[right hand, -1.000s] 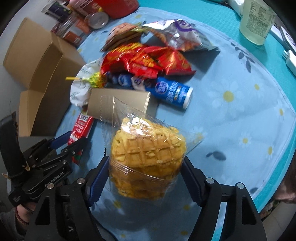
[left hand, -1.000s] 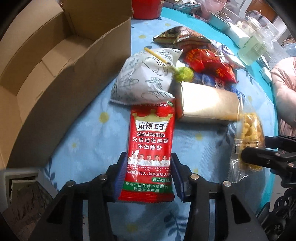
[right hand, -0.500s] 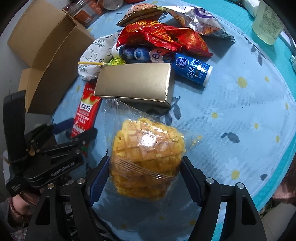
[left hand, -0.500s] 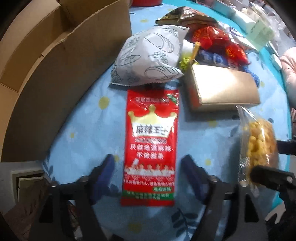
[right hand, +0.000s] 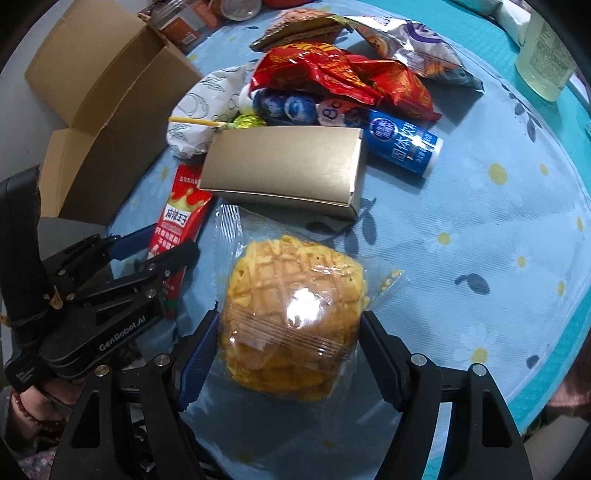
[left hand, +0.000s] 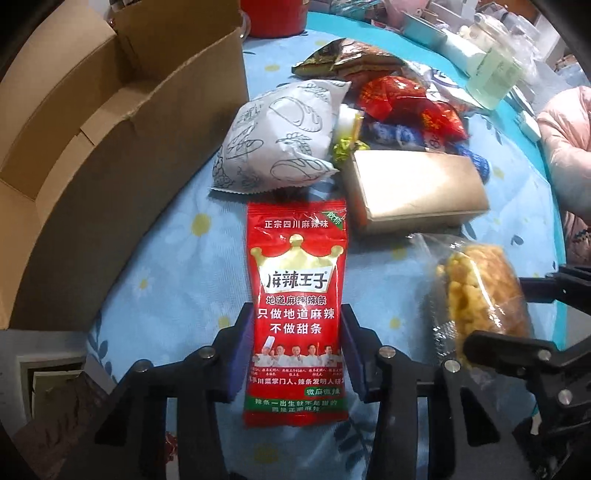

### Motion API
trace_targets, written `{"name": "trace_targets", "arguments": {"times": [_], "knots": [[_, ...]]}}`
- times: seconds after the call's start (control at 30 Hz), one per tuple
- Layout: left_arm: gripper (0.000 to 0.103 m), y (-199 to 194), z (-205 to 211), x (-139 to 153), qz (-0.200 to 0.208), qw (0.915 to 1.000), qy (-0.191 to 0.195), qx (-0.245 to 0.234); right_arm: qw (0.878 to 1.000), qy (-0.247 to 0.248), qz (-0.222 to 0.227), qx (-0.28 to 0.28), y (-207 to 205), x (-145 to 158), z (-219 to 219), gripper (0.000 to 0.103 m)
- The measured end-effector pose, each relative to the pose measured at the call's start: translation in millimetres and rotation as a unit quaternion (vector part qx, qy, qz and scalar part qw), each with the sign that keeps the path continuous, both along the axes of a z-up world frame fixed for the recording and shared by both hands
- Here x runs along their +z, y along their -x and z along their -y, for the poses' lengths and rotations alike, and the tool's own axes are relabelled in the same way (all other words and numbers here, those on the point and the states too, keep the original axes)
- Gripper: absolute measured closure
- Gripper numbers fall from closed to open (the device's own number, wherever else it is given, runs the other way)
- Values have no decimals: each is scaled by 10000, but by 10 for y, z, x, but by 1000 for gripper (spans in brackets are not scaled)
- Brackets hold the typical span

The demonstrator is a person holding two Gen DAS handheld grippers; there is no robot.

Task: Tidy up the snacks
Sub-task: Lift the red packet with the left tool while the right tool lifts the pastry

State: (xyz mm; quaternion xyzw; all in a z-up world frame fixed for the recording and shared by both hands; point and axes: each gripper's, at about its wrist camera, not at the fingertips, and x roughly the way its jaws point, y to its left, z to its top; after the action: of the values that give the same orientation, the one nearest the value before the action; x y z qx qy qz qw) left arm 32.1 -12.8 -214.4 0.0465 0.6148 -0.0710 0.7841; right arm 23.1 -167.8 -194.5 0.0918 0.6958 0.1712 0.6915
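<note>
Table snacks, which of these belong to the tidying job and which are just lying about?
Job: red spicy-strip packet between the left jaws; wrapped bun between the right jaws; gold box; white bread bag; blue tube; cardboard box.

Lying about: clear bottle; red tub.

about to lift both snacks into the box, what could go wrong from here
1. The left gripper, whose jaws have just been closing, pinches only the lower part of the flat red spicy-strip packet; the slick film could slip or the packet could droop when lifted.
2. The right gripper squeezes the soft yellow bun in clear plastic wrap; more pressure may crush it.
3. The two grippers sit close together, so they could bump on the way to the open brown cardboard box.
</note>
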Motion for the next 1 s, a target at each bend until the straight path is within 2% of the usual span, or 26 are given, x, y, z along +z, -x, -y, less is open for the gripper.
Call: {"name": "trace_targets", "arguments": {"times": [0.1,0.2,0.57,0.8,1.0], "knots": [[59,104,11,96,17,10000,61,49,9999,-100,29,28,37,11,-5,29],[59,-2,90,178,52,9999,104,127,9998,-201,66,53,79,24,-13,30],[59,290,-14,586,481,9977,133,451,9977,-577,248,243,183,180,-57,31],[59,442,-56,878,829,9939,104,713,9948,-798,419,480,226,385,-113,32],[59,533,-150,1137,1108,9878,253,1067,9909,-941,622,732,217,599,-216,32]]}}
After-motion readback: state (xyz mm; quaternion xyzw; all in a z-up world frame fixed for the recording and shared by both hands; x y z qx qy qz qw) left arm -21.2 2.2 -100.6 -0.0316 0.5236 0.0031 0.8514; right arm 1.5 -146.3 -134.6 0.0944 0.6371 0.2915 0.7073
